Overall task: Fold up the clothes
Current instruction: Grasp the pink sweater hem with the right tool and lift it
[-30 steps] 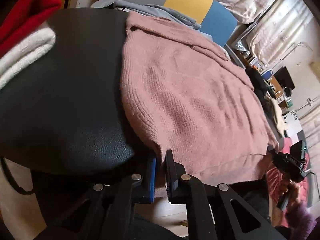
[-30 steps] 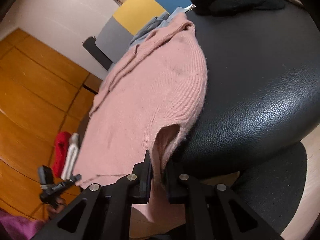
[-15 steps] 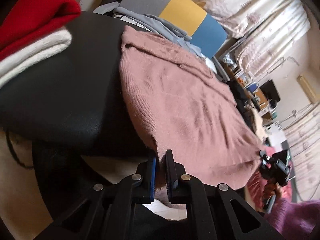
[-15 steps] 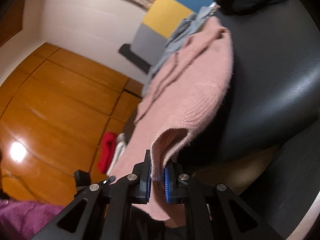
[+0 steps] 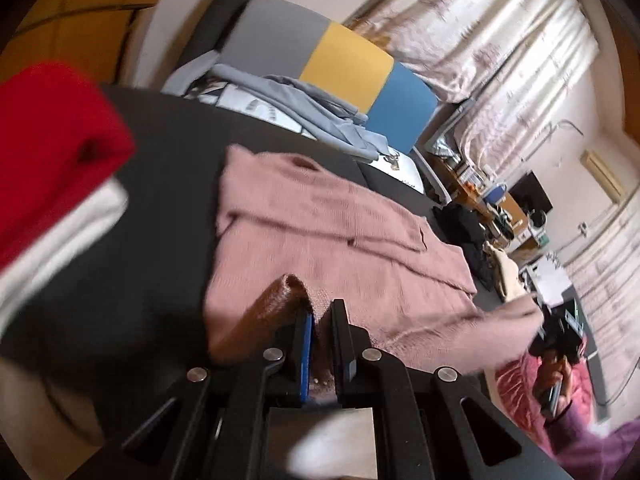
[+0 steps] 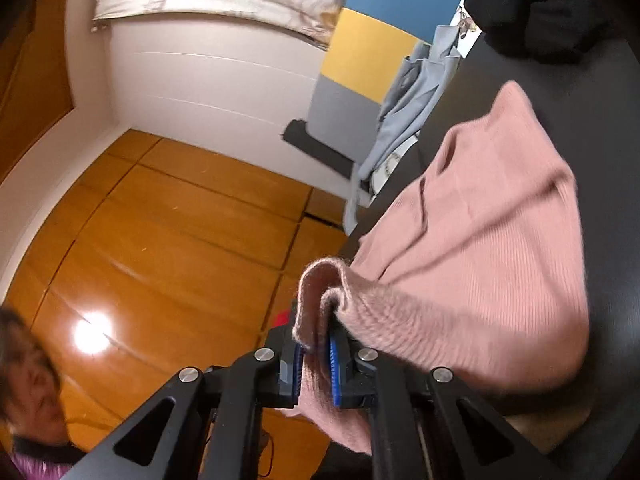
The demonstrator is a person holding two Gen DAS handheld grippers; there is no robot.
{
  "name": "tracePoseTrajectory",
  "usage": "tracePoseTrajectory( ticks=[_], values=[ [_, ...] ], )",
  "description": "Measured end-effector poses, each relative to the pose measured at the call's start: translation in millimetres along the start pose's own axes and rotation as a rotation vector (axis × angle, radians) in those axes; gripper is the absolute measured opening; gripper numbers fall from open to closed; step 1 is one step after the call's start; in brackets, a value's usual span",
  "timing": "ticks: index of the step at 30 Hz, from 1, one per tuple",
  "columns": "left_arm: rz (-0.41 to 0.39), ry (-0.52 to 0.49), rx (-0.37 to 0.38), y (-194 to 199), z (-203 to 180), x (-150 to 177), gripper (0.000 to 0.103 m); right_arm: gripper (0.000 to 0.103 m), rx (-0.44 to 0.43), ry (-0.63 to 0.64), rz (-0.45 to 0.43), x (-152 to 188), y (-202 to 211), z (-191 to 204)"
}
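A pink knit sweater lies spread on a black leather surface. My left gripper is shut on one corner of its hem, which is lifted and curls over. My right gripper is shut on the other hem corner of the pink sweater, also lifted off the black surface. The right gripper also shows at the far right of the left wrist view.
Folded red and white clothes are stacked at the left. A grey-blue garment lies at the far edge before a grey, yellow and blue panel. A black garment lies at the far right.
Both grippers have lifted the hem corners up and moved them forward over the sweater. The hem now stands raised and curled instead of hanging off the near edge.
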State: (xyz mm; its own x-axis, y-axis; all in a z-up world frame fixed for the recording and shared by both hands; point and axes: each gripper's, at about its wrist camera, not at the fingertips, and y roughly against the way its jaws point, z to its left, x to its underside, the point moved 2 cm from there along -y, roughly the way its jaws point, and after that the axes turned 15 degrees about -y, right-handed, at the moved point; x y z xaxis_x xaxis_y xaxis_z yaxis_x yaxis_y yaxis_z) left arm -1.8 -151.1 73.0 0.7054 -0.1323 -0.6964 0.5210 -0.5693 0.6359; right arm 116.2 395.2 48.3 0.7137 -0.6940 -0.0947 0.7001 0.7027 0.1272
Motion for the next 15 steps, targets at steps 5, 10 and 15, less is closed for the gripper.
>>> tracePoseTrajectory(
  ticks=[5, 10, 15],
  values=[
    [0.017, 0.063, 0.057, -64.5, 25.4, -47.1, 0.009, 0.009, 0.064, -0.091, -0.010, -61.9, -43.8, -12.7],
    [0.055, 0.212, 0.067, -125.7, 60.7, -75.9, 0.009, 0.009, 0.121, -0.239, -0.080, -121.5, -73.2, -47.7],
    [0.157, 0.286, 0.041, -175.8, 91.6, -71.9, 0.009, 0.012, 0.209, -0.372, -0.111, -146.4, -90.3, -96.3]
  ],
)
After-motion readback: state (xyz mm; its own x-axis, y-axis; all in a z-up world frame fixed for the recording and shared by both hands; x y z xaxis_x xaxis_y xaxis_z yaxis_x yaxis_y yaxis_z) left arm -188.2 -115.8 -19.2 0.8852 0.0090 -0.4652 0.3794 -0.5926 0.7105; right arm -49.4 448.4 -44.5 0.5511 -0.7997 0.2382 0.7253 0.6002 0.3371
